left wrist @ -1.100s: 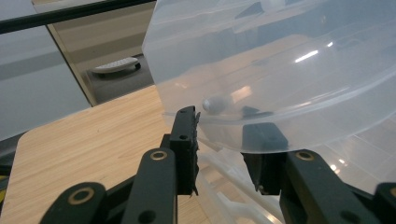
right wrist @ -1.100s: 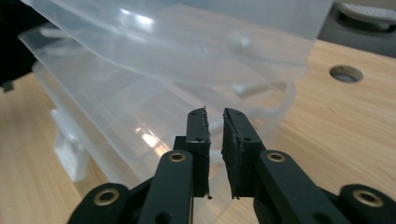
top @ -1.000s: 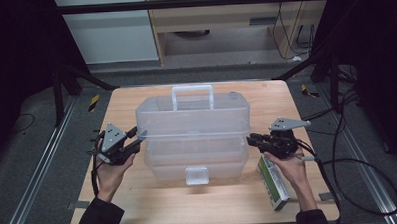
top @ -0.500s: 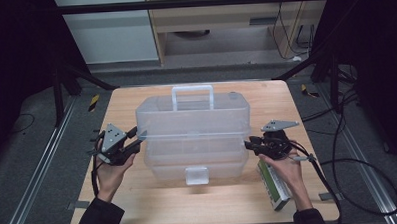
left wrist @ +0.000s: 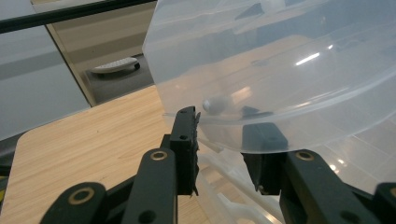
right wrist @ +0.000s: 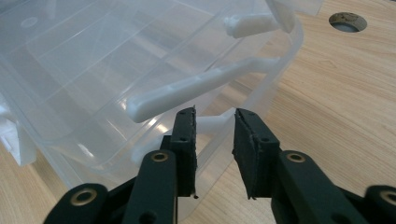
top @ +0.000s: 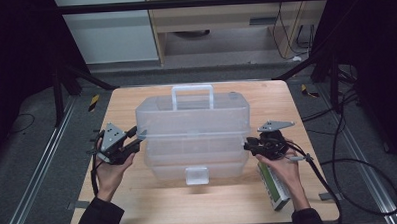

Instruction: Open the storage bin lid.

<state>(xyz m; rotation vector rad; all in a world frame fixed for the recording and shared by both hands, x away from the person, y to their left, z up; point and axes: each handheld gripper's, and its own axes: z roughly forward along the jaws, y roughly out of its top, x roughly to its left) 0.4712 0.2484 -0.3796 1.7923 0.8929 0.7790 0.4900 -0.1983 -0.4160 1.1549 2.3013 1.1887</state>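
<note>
Box (top: 195, 137) showing clear, frosted white, with white handle (top: 192, 90) at 12 o'clock. Table (top: 139, 199) showing pale wood grain. Grippers (top: 118, 145) (top: 260, 146) looking black, grey plates on top. Carton (top: 275, 189) at 4 o'clock showing green and white. Yellow-black striped tape (top: 93, 102) lying at 10 o'clock on grey floor (top: 32, 148).

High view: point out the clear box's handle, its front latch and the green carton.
handle (top: 192, 93), high view, on the top bar of the loop.
latch (top: 196, 175), high view, on the middle of the white tab.
carton (top: 276, 195), high view, on its green top face.
</note>
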